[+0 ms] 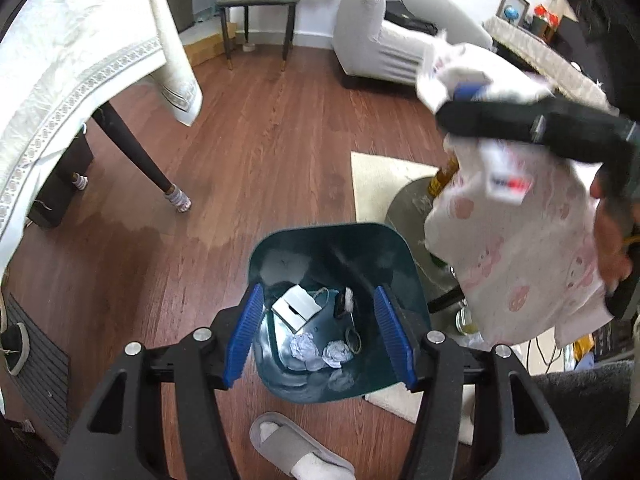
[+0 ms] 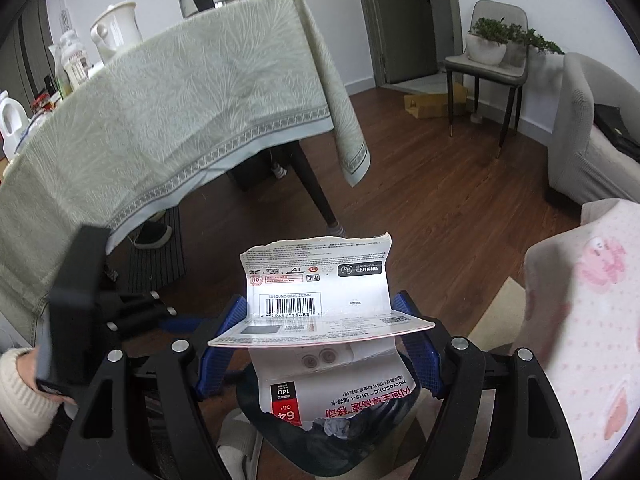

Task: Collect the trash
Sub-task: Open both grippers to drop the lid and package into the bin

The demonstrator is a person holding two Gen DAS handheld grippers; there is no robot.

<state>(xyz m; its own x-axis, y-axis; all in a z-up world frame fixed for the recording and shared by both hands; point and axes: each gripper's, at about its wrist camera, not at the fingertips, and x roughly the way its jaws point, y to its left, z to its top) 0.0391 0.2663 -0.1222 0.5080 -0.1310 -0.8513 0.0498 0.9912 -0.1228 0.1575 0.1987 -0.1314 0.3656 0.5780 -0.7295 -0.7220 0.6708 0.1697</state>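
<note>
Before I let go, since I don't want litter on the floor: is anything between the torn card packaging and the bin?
Nothing visible. The right gripper holds the packaging above the bin, whose open mouth shows directly beneath it.

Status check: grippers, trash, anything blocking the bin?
Left hand-held gripper open over bin. Right hand-held gripper shut on torn card packaging, above bin. Nothing blocking.

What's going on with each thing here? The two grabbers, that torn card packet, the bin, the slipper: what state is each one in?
Left gripper: open, empty, hovering over the bin.
Right gripper: shut on the packaging, held above the bin.
Memory card packaging: torn open, bent, not yet dropped.
Trash bin: upright, lidless, partly filled.
Crumpled paper balls: lying in the bin.
Slipper: on the floor beside the bin.
</note>
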